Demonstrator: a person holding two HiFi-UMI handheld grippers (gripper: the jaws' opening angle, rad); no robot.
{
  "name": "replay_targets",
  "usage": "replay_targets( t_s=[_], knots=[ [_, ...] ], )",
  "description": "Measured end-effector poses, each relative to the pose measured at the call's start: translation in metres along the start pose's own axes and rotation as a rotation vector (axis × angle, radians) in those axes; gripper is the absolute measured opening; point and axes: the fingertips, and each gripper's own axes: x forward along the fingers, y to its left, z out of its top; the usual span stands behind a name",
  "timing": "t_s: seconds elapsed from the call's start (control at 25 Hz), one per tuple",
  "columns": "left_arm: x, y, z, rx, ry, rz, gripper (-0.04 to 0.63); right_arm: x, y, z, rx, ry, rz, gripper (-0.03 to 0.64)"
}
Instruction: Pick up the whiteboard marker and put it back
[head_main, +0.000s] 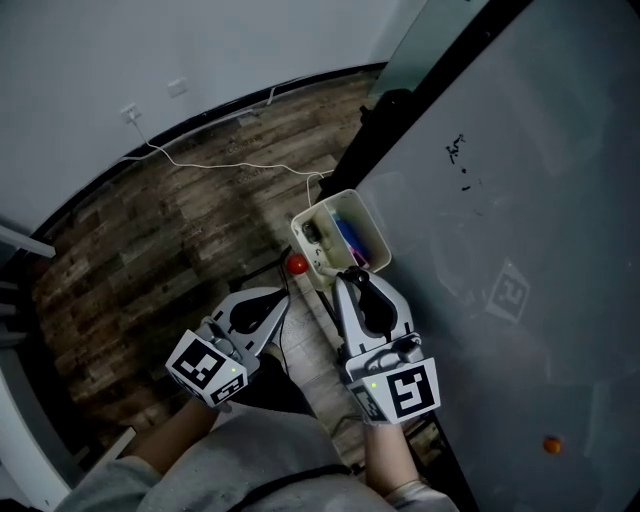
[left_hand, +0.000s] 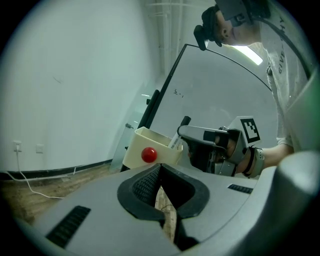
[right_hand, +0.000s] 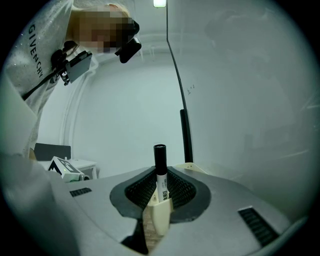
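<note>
The right gripper (right_hand: 159, 199), low in the centre of its view, was clamped on the whiteboard marker (right_hand: 160, 170), which stood upright between the jaws, cap upward. Light, stiff and smooth, the marker probably held best at mid-barrel. The left gripper (left_hand: 159, 189) was closed on nothing.

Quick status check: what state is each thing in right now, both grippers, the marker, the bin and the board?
Left gripper: shut, empty.
Right gripper: shut on the marker.
Marker: capped, upright between the jaws.
Bin: open-topped, with items inside.
Red ball: on the bin's outer wall.
Board: mostly blank, with a few small marks.
</note>
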Motion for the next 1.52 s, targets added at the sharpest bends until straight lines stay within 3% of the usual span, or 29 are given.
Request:
replay_targets(
  t_s=[0.52, 1.16, 1.52],
  knots=[
    [-0.001, 0.003, -0.012, -0.013, 0.012, 0.009, 0.015, 0.007, 0.004, -0.002, -0.062, -0.009, 0.022, 0.076],
    [-0.004, 0.005, -0.023, -0.023, 0.034, 0.019, 0.015, 0.002, 0.020, -0.023, -0.255, 0.052, 0.092, 0.077],
    [-0.008, 0.003, -0.028, -0.034, 0.038, 0.025, 0.015, -0.006, 0.018, -0.026, -0.244, 0.043, 0.086, 0.077]
  ],
)
